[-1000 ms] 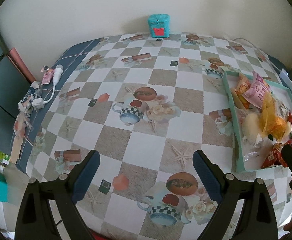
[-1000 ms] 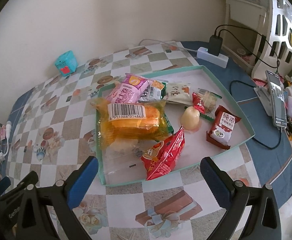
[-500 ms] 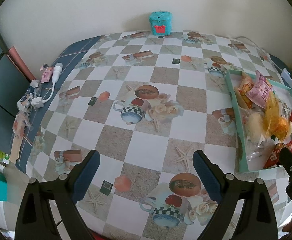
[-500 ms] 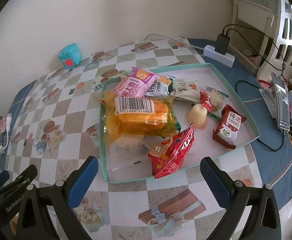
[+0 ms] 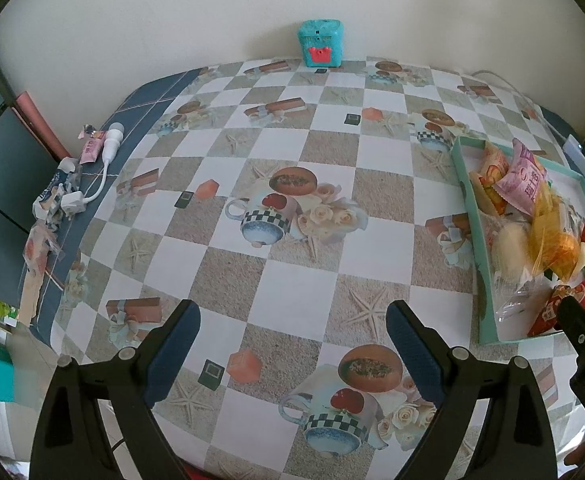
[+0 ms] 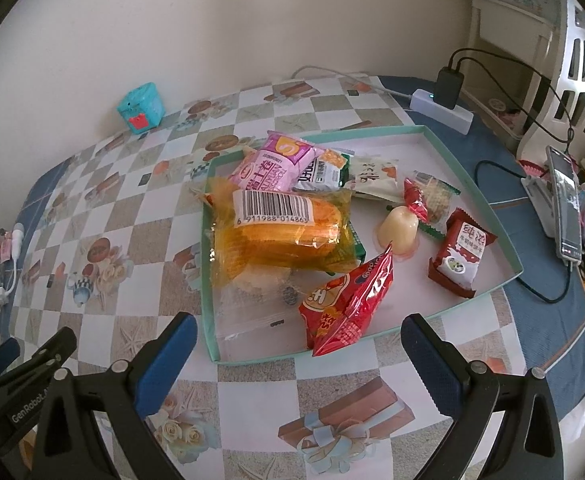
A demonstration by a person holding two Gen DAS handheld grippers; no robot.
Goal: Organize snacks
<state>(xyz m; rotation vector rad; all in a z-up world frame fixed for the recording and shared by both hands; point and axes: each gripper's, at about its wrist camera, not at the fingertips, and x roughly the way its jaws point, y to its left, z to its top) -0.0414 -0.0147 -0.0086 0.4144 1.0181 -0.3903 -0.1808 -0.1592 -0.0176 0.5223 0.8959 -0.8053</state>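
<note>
While snacks fill the tray (image 6: pixel 488 200), both grippers (image 5: pixel 292 350) (image 6: pixel 298 360) gape empty

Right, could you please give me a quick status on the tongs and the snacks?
Left tongs open, empty, over bare tablecloth. Right tongs open, empty, short of the tray. Snacks piled in tray, red packet nearest. Nothing in the way.

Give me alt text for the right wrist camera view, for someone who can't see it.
A shallow teal-rimmed tray on a checkered tablecloth holds a jumble of snack packets, the biggest an orange packet with a barcode. The right gripper hangs open and empty just in front of it.
</note>
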